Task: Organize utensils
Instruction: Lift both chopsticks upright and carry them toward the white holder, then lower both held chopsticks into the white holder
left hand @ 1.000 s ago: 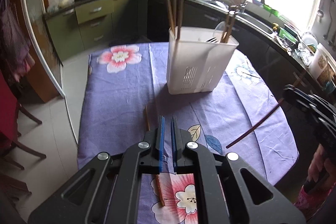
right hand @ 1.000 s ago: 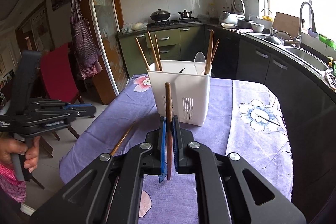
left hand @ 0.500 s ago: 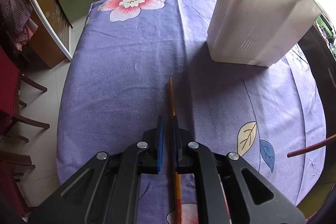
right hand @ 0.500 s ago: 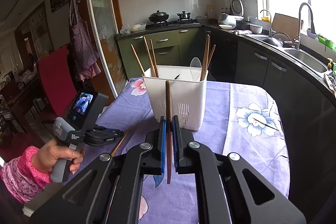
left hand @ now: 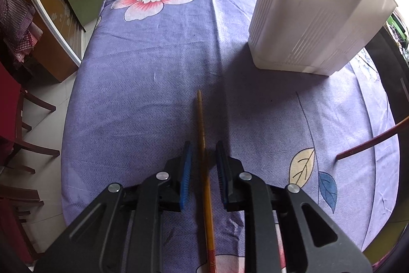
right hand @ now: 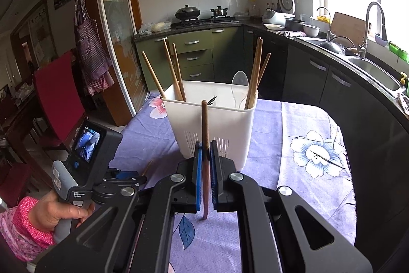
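Dropped to the tablecloth (left hand: 153,83), left gripper (left hand: 203,163) opening astride a loose chopstick (left hand: 202,134), untouched; right gripper (right hand: 205,160) clamped on another chopstick (right hand: 204,124), bound for the white holder (right hand: 212,124).

A rounded bench (left hand: 383,244) carries a purple cloth printed with pink and pale flowers and leaves (left hand: 153,73). On the cloth stands an upright white plastic utensil holder with slotted sides (right hand: 212,124), and near it lies one light brown wooden chopstick (left hand: 202,129) flat, apart from the holder.
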`<action>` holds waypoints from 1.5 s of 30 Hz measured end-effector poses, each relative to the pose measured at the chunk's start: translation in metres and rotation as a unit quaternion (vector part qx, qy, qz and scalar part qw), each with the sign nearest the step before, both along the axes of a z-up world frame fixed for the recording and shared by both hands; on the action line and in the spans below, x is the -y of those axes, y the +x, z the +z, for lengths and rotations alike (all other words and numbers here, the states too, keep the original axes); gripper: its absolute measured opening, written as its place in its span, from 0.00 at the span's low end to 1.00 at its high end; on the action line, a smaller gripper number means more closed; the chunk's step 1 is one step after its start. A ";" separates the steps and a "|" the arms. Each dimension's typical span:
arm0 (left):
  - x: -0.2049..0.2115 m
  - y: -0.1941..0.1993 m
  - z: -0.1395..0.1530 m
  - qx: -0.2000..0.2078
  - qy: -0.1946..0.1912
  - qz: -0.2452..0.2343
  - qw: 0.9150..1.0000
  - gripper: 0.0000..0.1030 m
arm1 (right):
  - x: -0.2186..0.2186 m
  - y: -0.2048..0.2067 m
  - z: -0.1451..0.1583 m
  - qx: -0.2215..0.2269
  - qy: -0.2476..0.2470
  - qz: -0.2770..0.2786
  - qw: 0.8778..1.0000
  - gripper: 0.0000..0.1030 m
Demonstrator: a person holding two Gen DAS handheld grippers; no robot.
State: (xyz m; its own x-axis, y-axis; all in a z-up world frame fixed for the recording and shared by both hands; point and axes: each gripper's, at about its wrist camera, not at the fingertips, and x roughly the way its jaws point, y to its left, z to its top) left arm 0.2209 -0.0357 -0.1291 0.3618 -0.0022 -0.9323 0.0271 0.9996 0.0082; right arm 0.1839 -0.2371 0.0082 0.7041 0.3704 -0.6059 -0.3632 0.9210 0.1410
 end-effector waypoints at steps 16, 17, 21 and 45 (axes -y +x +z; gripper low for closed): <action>0.002 -0.008 0.022 0.031 -0.013 -0.003 0.999 0.06 | 0.001 0.011 -0.001 -0.009 0.000 -0.002 1.000 0.07; 0.001 -0.011 0.029 0.039 -0.015 -0.003 0.999 0.06 | 0.001 0.011 0.000 -0.009 0.001 -0.002 1.000 0.07; 0.000 -0.032 0.063 0.083 -0.020 -0.014 0.996 0.06 | 0.002 0.008 0.001 -0.007 0.004 0.001 1.000 0.07; 0.012 -0.085 0.187 0.205 -0.043 -0.059 0.976 0.06 | 0.017 -0.009 0.039 0.032 0.007 -0.008 0.999 0.07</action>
State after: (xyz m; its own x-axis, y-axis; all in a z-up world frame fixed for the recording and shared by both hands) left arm 0.1359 -0.0477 0.0578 0.6974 -0.1377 -0.7033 0.1540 0.9872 -0.0405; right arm 0.1752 -0.2540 0.0473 0.7474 0.3661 -0.5543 -0.3566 0.9251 0.1302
